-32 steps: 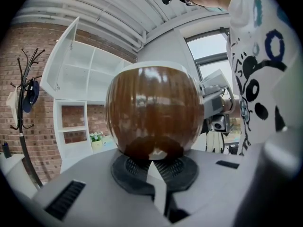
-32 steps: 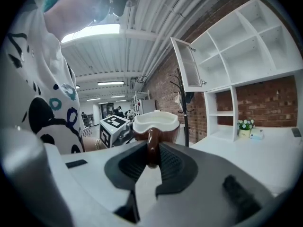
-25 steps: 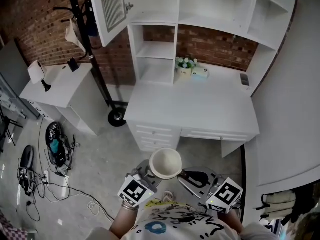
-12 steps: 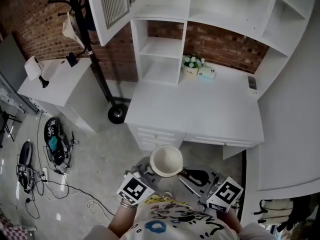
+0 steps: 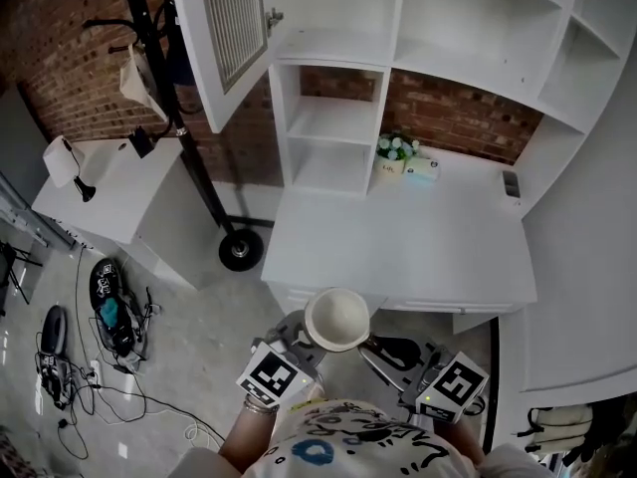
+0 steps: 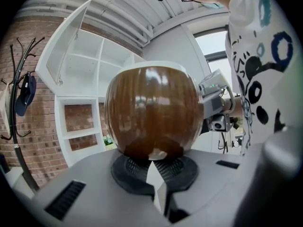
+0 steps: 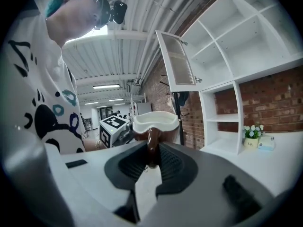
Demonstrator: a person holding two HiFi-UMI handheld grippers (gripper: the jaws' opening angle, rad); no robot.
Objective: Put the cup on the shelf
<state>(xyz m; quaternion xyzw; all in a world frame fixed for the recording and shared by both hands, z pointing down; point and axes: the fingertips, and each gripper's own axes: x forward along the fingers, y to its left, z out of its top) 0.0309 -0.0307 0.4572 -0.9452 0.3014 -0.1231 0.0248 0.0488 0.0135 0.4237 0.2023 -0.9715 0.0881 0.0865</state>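
A round cup (image 5: 338,317), brown outside and white inside, hangs in front of the person, just short of the white desk's (image 5: 418,237) front edge. My right gripper (image 5: 370,345) reaches it from the right. In the right gripper view this gripper (image 7: 150,162) is shut on the brown handle of the cup (image 7: 154,123). My left gripper (image 5: 299,335) sits under the cup's left side. Its jaws (image 6: 155,167) are nearly together below the base of the cup (image 6: 151,112); I cannot tell whether they touch it. White open shelves (image 5: 328,118) rise at the desk's back left.
A small flower pot (image 5: 394,157) and a box (image 5: 422,167) stand at the desk's back. A cabinet door (image 5: 224,28) hangs open above the shelves. A black coat stand (image 5: 184,137), a white side table (image 5: 109,187) and floor cables (image 5: 90,337) lie to the left.
The desk and shelves have drawn closer and shifted right in the head view. The cup and both grippers keep the same arrangement.
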